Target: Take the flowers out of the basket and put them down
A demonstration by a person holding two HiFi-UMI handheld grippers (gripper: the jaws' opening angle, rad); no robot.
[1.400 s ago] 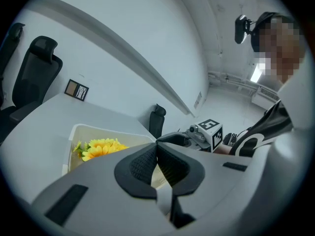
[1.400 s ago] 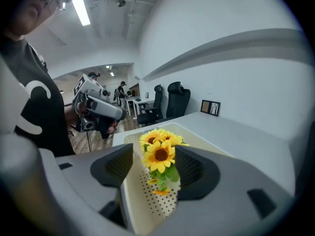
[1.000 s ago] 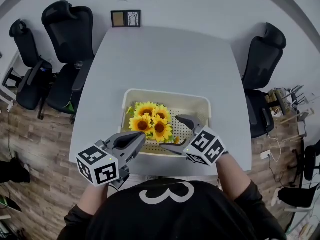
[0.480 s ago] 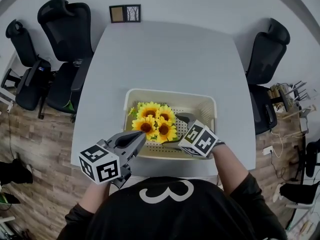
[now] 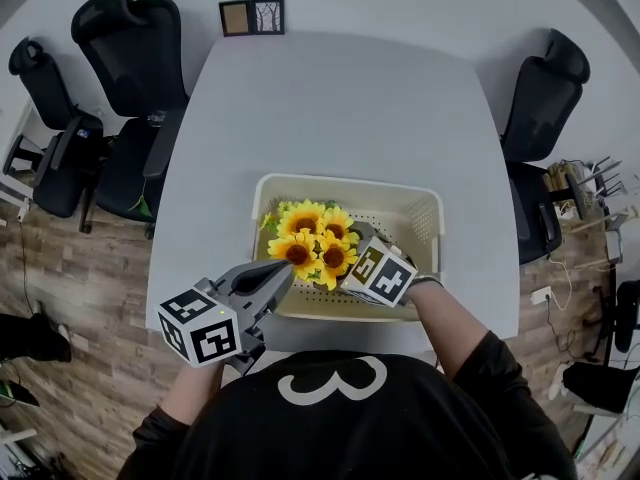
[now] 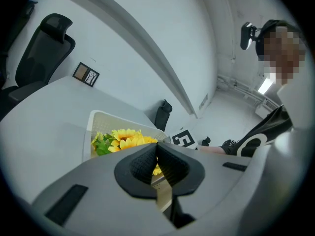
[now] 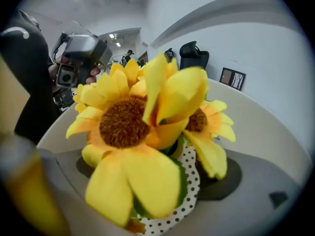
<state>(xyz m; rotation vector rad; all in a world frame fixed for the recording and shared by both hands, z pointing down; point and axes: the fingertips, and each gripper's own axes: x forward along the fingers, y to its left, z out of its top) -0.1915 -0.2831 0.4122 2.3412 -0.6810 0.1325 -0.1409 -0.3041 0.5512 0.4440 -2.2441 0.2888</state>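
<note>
A bunch of yellow sunflowers [image 5: 315,240] stands in the left half of a cream perforated basket [image 5: 340,181] on the grey table. My right gripper [image 5: 348,251] reaches down into the basket from the right. Its jaws have just been opening and stand wide, with the sunflowers [image 7: 128,122] between them and no pad visibly pressing. The right gripper [image 7: 155,173] view is filled by the blooms, with the basket's holed floor below. My left gripper [image 5: 285,268] hovers at the basket's near left rim, shut and empty. The left gripper [image 6: 156,154] view shows the sunflowers [image 6: 123,139] and basket [image 6: 98,119] just beyond its tips.
The basket sits near the front edge of the grey table [image 5: 330,108]. A small picture frame [image 5: 252,16] stands at the table's far edge. Black office chairs [image 5: 130,38] stand at the left, and one more chair [image 5: 545,78] at the right.
My right gripper has come down and leftward into the basket, so the flowers now sit between its jaws. The left gripper has hardly shifted.
</note>
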